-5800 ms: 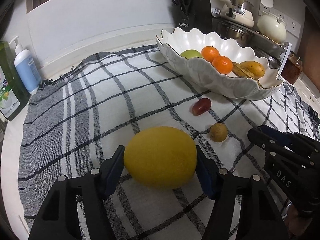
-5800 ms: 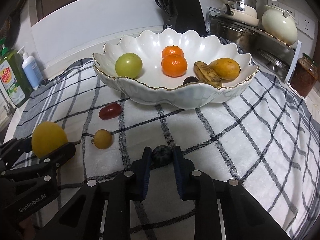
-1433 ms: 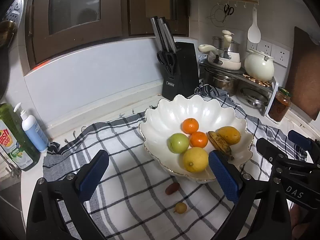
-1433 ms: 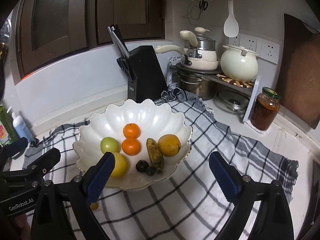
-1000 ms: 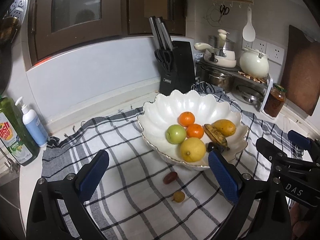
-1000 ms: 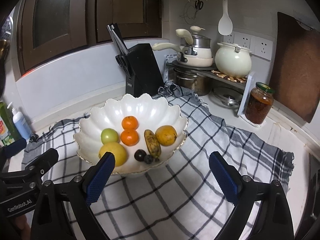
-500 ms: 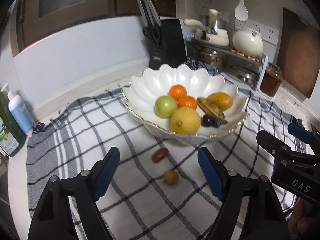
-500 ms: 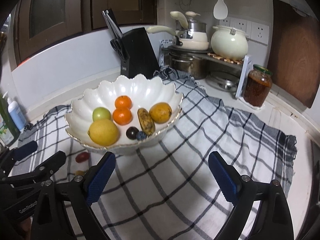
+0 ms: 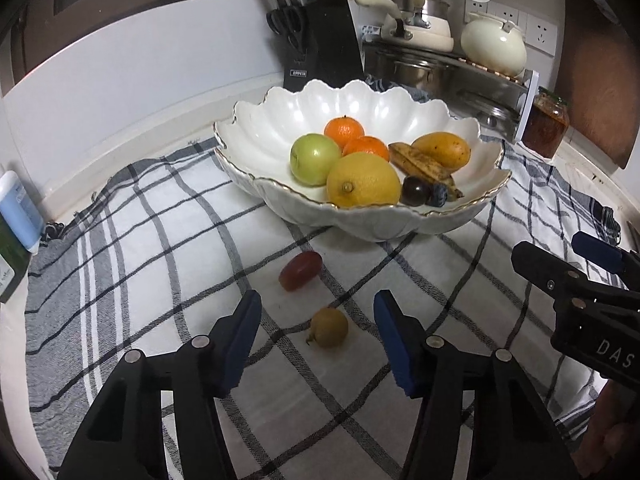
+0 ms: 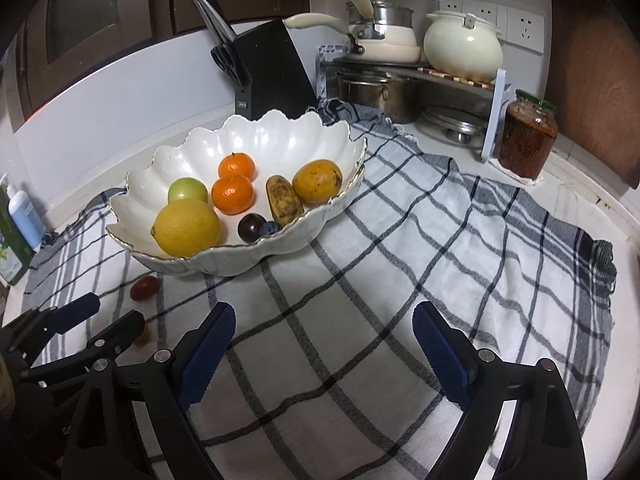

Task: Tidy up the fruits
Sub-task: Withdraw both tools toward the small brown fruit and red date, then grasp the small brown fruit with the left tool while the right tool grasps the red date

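A white scalloped bowl (image 9: 264, 128) (image 10: 280, 140) on the checked cloth holds a yellow lemon (image 9: 363, 180) (image 10: 187, 226), a green apple (image 9: 315, 159), two oranges (image 9: 344, 131), a banana, a mango and two dark small fruits. A red grape (image 9: 300, 276) (image 10: 144, 287) and a small brown fruit (image 9: 329, 327) lie on the cloth in front of the bowl. My left gripper (image 9: 316, 336) is open, its fingers on either side of the small brown fruit, just above the cloth. My right gripper (image 10: 322, 344) is open and empty over the cloth, right of the bowl.
A knife block (image 9: 316, 40) stands behind the bowl. A rack with pots (image 10: 420, 72) and a jar (image 10: 527, 138) are at the back right. Soap bottles (image 9: 16, 216) stand at the left edge. The checked cloth (image 10: 440, 248) covers the counter.
Both grippers came down and forward toward the cloth. My left gripper narrowed and now brackets the small brown fruit. The lemon and dark berry held earlier lie in the bowl.
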Available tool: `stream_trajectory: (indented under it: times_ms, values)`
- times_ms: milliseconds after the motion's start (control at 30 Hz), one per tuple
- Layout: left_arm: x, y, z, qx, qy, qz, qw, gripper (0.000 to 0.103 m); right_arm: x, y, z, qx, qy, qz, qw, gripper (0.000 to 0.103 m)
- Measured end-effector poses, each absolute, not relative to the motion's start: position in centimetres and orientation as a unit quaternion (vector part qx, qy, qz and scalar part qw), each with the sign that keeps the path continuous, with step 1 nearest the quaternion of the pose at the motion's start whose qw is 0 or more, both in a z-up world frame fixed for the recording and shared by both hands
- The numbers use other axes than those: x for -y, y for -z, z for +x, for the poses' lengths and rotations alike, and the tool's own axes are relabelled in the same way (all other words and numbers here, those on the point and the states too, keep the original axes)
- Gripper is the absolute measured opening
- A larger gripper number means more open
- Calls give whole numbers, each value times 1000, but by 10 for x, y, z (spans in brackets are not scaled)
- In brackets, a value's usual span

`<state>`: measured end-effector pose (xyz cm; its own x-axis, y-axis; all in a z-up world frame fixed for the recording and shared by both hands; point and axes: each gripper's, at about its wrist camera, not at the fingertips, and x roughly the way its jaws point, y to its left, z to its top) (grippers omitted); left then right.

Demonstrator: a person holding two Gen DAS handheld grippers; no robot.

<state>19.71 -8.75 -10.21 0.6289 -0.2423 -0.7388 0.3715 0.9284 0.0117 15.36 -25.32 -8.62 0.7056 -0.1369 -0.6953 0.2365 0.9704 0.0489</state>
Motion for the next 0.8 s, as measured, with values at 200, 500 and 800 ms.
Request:
stream_trajectory:
  times_ms: [200, 500, 800]
  values:
    - [89, 113, 201, -408, 172, 85, 892, 44, 253, 95, 156, -378, 99, 69, 918, 91]
    - [89, 125, 201, -425, 178, 81, 884, 29, 253, 98, 156, -381, 98, 68, 917, 91]
    - [85, 116, 198, -412, 180, 75, 890, 24, 252, 97, 156, -379, 97, 69, 918, 89]
